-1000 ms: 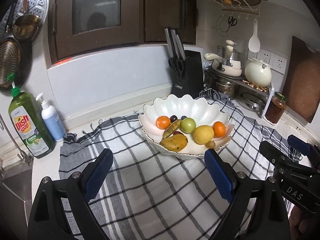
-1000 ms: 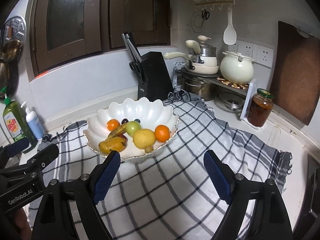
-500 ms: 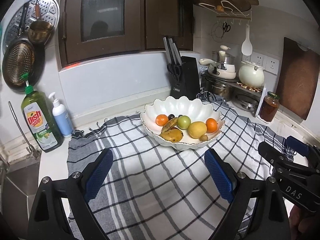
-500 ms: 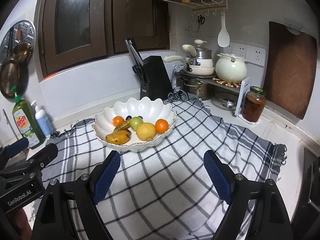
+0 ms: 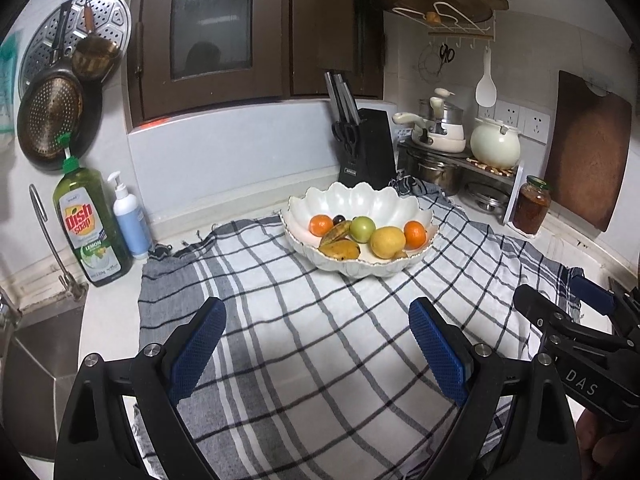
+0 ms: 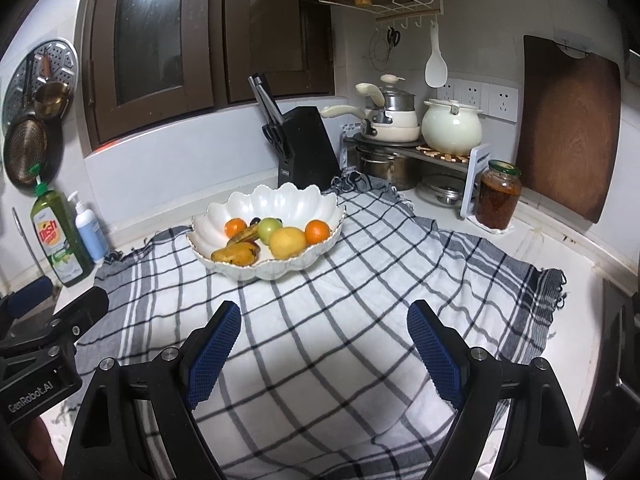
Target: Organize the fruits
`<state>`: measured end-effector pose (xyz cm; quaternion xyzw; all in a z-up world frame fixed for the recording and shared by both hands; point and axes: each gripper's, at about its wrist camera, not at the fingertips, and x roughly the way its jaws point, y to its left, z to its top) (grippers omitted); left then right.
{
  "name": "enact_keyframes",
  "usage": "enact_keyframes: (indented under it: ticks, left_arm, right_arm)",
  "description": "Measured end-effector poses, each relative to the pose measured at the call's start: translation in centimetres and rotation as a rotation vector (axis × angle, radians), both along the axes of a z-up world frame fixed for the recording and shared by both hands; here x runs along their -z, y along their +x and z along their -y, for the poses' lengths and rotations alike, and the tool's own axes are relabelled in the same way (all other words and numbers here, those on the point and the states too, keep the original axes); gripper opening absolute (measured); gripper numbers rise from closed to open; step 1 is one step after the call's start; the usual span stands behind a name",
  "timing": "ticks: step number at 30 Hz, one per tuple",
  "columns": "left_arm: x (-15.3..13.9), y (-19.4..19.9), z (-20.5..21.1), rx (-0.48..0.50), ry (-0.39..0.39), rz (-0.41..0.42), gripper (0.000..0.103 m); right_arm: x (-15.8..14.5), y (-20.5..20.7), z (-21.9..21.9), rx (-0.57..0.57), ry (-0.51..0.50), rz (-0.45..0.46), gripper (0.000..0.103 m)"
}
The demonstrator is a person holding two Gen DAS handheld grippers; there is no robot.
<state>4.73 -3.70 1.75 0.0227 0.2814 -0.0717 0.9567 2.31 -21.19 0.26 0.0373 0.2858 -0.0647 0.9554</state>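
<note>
While both claws hang over the checked cloth (image 5: 304,344) with nothing between their pads, the fruit all sits ahead of them in the white scalloped bowl (image 5: 356,200). The left gripper (image 5: 318,344) is spread wide and empty, the bowl ahead of it and a little to its right; the right gripper (image 6: 324,344) is likewise spread and empty, the bowl ahead and to its left.

In the bowl lie two oranges (image 6: 317,231), a green apple (image 6: 269,229), a yellow lemon-like fruit (image 6: 287,242), browned bananas (image 6: 236,254) and something small and dark at the back, possibly a plum, too small to be sure.

The fruits are packed touching one another, so a wide claw reaching for one may nudge its neighbours, and round ones could roll out over the low front rim. The soft bananas would likely bruise under a hard pinch. The bowl rests on loose cloth, so a sideways push may slide it toward the knife block (image 6: 306,144) behind.
</note>
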Motion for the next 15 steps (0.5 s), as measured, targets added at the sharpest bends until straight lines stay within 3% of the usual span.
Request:
enact_keyframes:
  ticks: [15]
  left_arm:
    - [0.74, -0.52, -0.51, -0.007, -0.007, -0.016, 0.094]
  right_arm:
    - [0.66, -0.51, -0.52, -0.013, 0.001, -0.006, 0.086]
